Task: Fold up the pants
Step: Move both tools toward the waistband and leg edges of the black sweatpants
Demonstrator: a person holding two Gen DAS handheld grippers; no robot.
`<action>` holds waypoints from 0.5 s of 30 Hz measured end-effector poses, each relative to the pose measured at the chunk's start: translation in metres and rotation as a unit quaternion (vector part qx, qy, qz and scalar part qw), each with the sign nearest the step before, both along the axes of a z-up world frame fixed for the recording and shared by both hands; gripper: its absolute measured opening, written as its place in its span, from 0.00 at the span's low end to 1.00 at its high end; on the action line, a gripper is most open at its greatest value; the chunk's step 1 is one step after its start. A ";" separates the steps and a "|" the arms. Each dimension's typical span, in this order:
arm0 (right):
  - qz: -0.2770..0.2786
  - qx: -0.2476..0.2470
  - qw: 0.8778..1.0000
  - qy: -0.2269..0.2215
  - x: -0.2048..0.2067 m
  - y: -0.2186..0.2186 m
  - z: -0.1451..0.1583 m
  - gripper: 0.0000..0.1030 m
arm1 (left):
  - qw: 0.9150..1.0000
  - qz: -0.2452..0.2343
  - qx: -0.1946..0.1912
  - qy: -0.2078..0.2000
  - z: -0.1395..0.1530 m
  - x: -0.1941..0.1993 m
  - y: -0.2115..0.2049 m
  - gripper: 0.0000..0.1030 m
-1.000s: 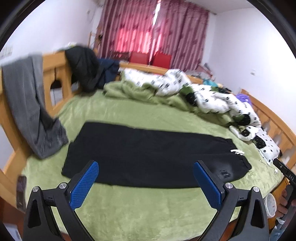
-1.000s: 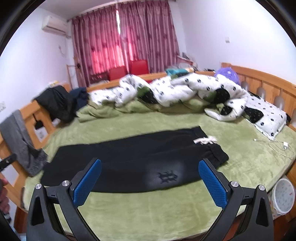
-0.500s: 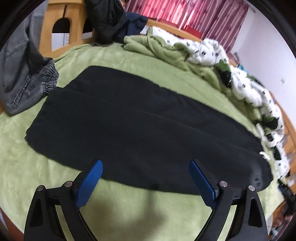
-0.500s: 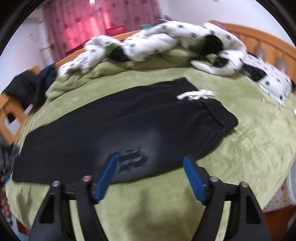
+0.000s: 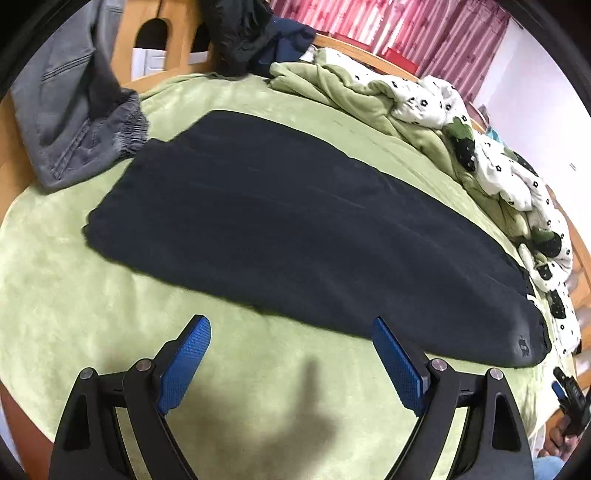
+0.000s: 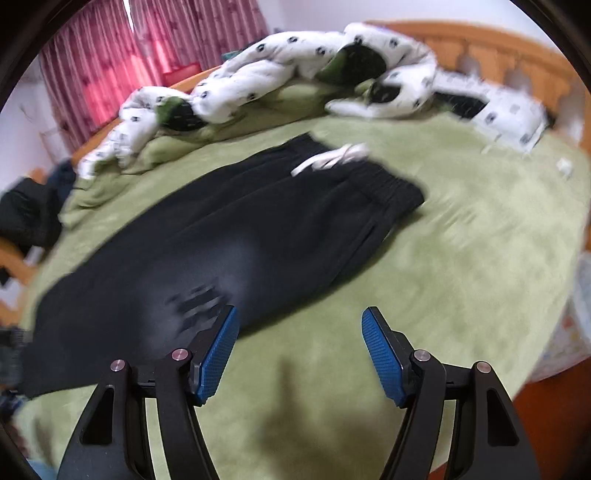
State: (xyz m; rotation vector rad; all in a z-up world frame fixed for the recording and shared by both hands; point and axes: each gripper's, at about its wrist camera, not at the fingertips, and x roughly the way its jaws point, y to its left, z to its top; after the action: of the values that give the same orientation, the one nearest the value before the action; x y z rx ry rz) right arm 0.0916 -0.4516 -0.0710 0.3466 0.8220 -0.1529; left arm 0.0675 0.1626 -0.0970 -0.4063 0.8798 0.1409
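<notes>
Black pants (image 5: 295, 236) lie flat on the green bed cover, one leg over the other, cuffs to the left and waistband to the right. In the right wrist view the pants (image 6: 229, 229) show a white drawstring (image 6: 332, 160) at the waistband and a dark logo near the front edge. My left gripper (image 5: 291, 332) is open and empty, low over the cover just before the pants' near edge. My right gripper (image 6: 299, 325) is open and empty, low by the near edge toward the waist end.
Grey jeans (image 5: 74, 110) hang over the wooden footboard at the left. A rumpled white patterned duvet (image 6: 280, 77) and green blanket (image 5: 354, 96) lie behind the pants. Dark clothes (image 5: 243, 33) hang on the bed frame. Wooden headboard (image 6: 498, 48) at the right.
Both grippers have dropped and moved forward toward the near edge of the pants. The right gripper's jaws have narrowed somewhat but remain open.
</notes>
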 end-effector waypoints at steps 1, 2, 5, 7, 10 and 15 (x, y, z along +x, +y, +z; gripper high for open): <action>0.004 -0.001 1.000 -0.002 -0.002 0.001 0.000 0.67 | 1.000 0.006 0.003 0.006 -0.003 -0.001 0.002 0.86; -0.002 -0.016 1.000 0.000 -0.004 0.003 0.000 0.67 | 1.000 0.004 -0.006 0.007 -0.008 -0.003 0.004 0.86; -0.008 -0.014 1.000 -0.011 -0.013 0.003 -0.002 0.67 | 1.000 0.000 -0.031 0.007 -0.019 -0.007 0.004 0.85; -0.004 0.010 1.000 -0.014 -0.014 0.001 -0.009 0.67 | 0.999 -0.003 -0.040 0.006 -0.028 -0.010 0.004 0.85; -0.001 0.027 1.000 0.001 -0.006 0.001 -0.022 0.67 | 0.999 -0.007 -0.048 0.006 -0.037 -0.005 0.005 0.85; -0.002 0.050 0.999 0.006 0.016 0.001 -0.041 0.67 | 0.997 0.008 -0.081 -0.016 -0.047 0.002 0.018 0.76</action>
State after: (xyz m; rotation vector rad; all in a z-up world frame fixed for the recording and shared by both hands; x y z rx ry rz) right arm 0.1073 -0.4507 -0.1122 0.4430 0.8433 -0.1184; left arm 0.0699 0.1801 -0.1435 -0.5653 0.8593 0.0771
